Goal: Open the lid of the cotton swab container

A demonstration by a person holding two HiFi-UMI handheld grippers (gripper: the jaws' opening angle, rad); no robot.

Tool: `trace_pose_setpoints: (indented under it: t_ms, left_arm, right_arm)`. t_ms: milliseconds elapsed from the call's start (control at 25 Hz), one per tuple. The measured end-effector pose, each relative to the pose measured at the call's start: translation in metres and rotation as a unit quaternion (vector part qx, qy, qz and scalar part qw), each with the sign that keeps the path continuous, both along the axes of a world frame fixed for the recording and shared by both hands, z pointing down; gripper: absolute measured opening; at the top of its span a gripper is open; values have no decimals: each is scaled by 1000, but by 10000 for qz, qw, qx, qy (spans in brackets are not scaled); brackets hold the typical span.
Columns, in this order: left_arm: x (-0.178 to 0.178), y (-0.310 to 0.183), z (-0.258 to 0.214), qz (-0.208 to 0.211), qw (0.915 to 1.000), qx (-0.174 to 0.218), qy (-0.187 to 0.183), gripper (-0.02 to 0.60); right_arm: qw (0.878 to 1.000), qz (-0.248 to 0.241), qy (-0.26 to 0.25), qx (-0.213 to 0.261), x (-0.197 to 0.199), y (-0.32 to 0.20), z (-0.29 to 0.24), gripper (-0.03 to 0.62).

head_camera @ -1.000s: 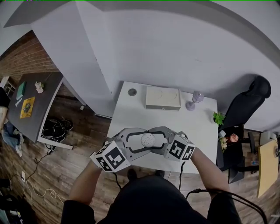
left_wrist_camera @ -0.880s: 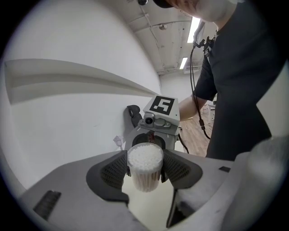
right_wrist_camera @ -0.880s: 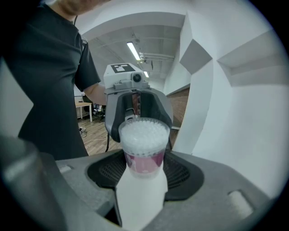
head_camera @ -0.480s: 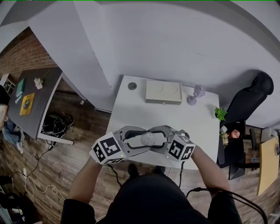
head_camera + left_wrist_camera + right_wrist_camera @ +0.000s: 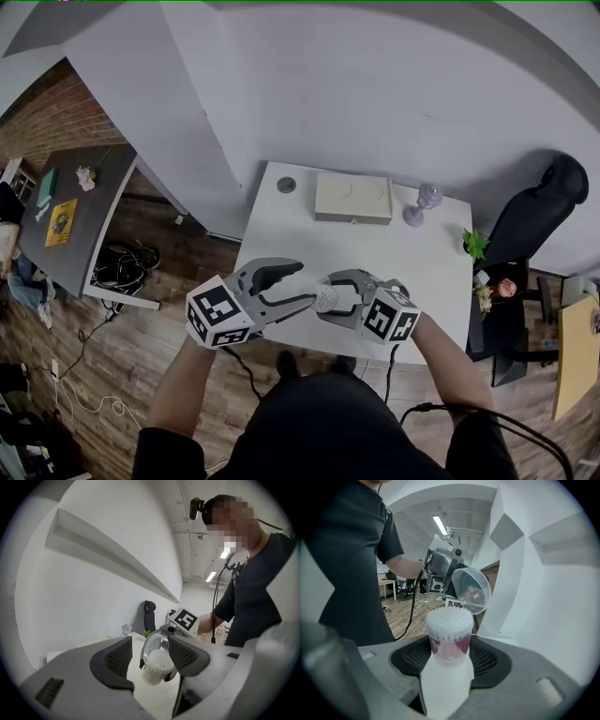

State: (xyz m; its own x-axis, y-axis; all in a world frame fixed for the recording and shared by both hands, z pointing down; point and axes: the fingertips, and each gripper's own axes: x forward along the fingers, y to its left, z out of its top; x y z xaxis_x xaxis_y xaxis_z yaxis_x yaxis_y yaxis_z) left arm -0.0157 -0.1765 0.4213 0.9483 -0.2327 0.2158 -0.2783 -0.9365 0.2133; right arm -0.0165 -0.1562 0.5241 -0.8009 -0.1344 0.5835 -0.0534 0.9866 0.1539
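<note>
— White swab heads are bare already, so where does the cotton swab container (image 5: 449, 641) sit?

— Upright in the right hand-held gripper (image 5: 336, 300). The pads are clamped on its pink-banded body, held over the near edge of the counter (image 5: 281, 234). Its long axis runs up toward the head camera.

— And the lid (image 5: 471, 590)?

— Clear plastic, tipped up off the rim on the side away from the right hand, so it faces the left hand-held gripper (image 5: 305, 283). That gripper lies to the container's left in the head view and points across at it. It is the nearer hand to the lid.

— Is the left one gripping it?

— I'd say not. Its own view shows the jaws wide apart with the lid standing between them, close to one pad and clear of the other.

— What do the views give separately?

— The head view hides the lid almost entirely but shows how the two hands stand. The right gripper view shows the lid's round face and its tilt. No view shows me whether it still hangs by a hinge, and the next move depends on that.
</note>
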Motion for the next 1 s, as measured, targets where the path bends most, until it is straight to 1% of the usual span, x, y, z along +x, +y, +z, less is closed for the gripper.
trace_pose_setpoints:
  t_ms: [200, 480, 720, 840, 1000]
  left_arm:
    - [-6, -6, -4, -116, 9999, 91, 65, 232]
    - [-16, -32, 4, -676, 9976, 136, -12, 232]
    - [-24, -51, 10, -1015, 9948, 50, -17, 232]
    - [-25, -58, 13, -1136, 9934, -70, 135, 232]
    - [-29, -65, 10, -1356, 9893, -241, 474, 232]
  right_arm:
    - [10000, 27, -36, -45, -1, 2, 2, 252]
    - [9999, 74, -54, -77, 0, 0, 4, 252]
    - [9998, 127, -73, -108, -2, -1, 2, 252]
    - [9993, 257, -141, -217, -3, -2, 3, 250]
    - [9965, 491, -427, -519, -5, -5, 0, 250]
